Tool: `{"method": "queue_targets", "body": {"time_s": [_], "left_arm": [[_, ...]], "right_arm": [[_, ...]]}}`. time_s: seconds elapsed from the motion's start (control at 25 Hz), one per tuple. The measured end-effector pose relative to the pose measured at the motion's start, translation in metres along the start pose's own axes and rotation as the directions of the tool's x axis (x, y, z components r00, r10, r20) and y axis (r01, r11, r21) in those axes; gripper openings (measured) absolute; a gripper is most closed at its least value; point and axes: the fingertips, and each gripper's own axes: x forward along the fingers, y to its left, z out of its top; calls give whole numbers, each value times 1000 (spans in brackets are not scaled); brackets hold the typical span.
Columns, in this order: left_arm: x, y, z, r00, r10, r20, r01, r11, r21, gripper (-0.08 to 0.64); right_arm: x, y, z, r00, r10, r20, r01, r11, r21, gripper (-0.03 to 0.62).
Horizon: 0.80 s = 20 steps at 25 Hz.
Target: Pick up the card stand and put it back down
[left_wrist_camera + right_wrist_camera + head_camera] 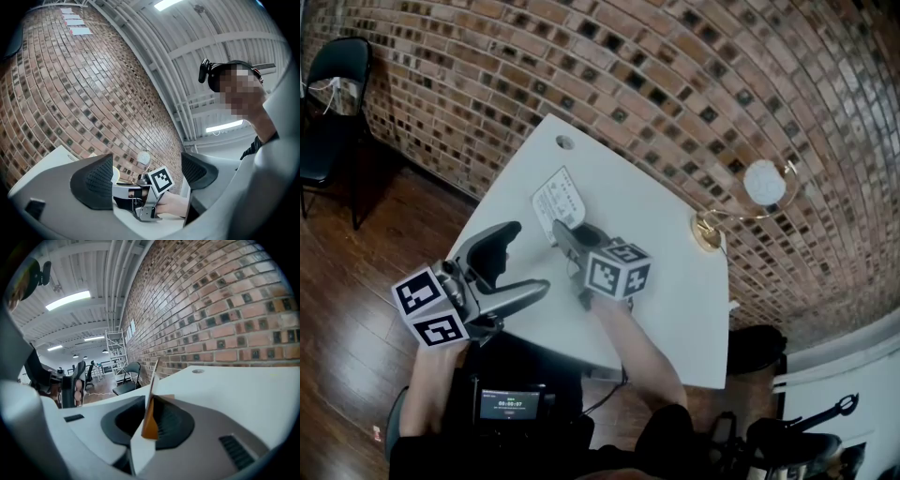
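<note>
A card stand (559, 200), a white printed card in a small wooden base, stands on the white table (675, 281). My right gripper (565, 228), with its marker cube (617, 270), is shut on the stand's lower part. In the right gripper view the card (151, 380) shows edge-on, and its orange-brown base (150, 423) is pinched between the two dark pads of the right gripper (150, 416). My left gripper (528, 258) hangs open over the table's near-left edge with nothing between its fingers. In the left gripper view the left gripper (147, 177) has its jaws wide apart and looks at the right gripper's cube (161, 180).
A gold desk lamp (764, 183) with a round white shade stands at the table's right edge by the brick wall (675, 84). A cable hole (565, 142) marks the far corner. A black folding chair (333, 103) stands on the wood floor at left.
</note>
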Motion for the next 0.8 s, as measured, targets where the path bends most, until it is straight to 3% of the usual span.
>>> {"method": "queue_targets", "body": {"time_s": [0.24,0.64,0.8], "left_arm": [[-1,1,-3,1000,3,-3,-3,1000,-4,451],[3,-3,-4,1000,-7,-23,7,1000,1,451],[8,-5,-5,999,-13,-35,13,1000,9,450]], "right_arm": [[-4,-1,-1,1000,21,20,-22,999,24,32],[-25,-4,7,991,80,104,-95,984,153,31],[-39,-3,13,985,100,141,-122,979,162,31]]}}
